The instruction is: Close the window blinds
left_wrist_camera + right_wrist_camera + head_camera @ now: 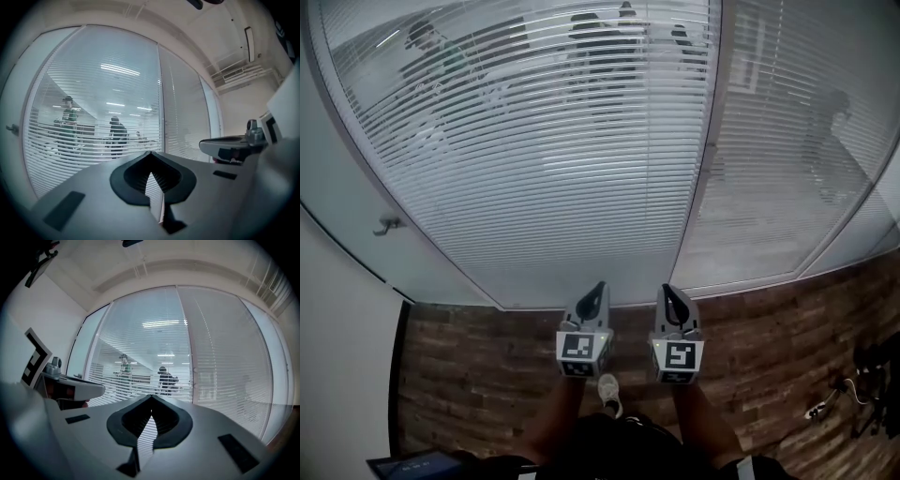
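Jaws are sitting pressed together, gripping nothing, on both the left gripper (600,285) and the right gripper (667,289), low at centre frame above the brick-pattern floor (469,356). Beyond them the blinds (534,159) are filling the upper frame; their thin slats are probably light and easily bent, so what looks like a control wand (711,161) by the mullion is offering the safer hold. Nothing is blocking the reach, and people (598,37) are showing through the left panel's gaps.

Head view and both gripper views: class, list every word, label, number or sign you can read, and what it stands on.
No readable text anywhere.
The cubes on the left gripper and right gripper carry only black-and-white square markers, not letters or numbers.
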Demonstrator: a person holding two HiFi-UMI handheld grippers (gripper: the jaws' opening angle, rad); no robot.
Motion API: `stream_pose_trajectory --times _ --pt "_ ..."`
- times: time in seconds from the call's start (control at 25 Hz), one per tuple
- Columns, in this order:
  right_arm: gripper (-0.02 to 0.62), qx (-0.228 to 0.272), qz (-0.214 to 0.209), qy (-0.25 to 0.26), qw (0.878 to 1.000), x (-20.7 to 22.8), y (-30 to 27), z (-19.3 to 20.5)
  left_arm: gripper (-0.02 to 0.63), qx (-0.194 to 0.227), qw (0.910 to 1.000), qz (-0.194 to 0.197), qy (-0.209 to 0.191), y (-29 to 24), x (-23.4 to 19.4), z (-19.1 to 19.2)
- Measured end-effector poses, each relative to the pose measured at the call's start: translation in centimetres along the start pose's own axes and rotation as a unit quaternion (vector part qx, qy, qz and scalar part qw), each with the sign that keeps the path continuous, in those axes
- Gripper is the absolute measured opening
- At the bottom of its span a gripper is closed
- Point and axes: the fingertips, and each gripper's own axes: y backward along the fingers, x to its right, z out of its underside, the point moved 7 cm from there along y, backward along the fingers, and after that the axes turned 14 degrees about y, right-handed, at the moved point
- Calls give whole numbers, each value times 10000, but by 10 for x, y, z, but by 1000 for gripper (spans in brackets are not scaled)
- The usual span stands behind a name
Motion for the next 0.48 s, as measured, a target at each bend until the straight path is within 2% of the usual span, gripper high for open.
stream_pose_trajectory --times 0.12,0.28,0.48 --pt "2 167 47 53 9998 -1 -10 0 -5 -35 10000 44 -4 -10 -9 0" --pt "2 -226 50 -115 9997 -3 -20 -1 -5 -128 9999 105 31 -27 -18 -8" --pt "2 -351 100 79 9993 3 -40 3 -5 -136 9994 314 -1 -51 -27 -19"
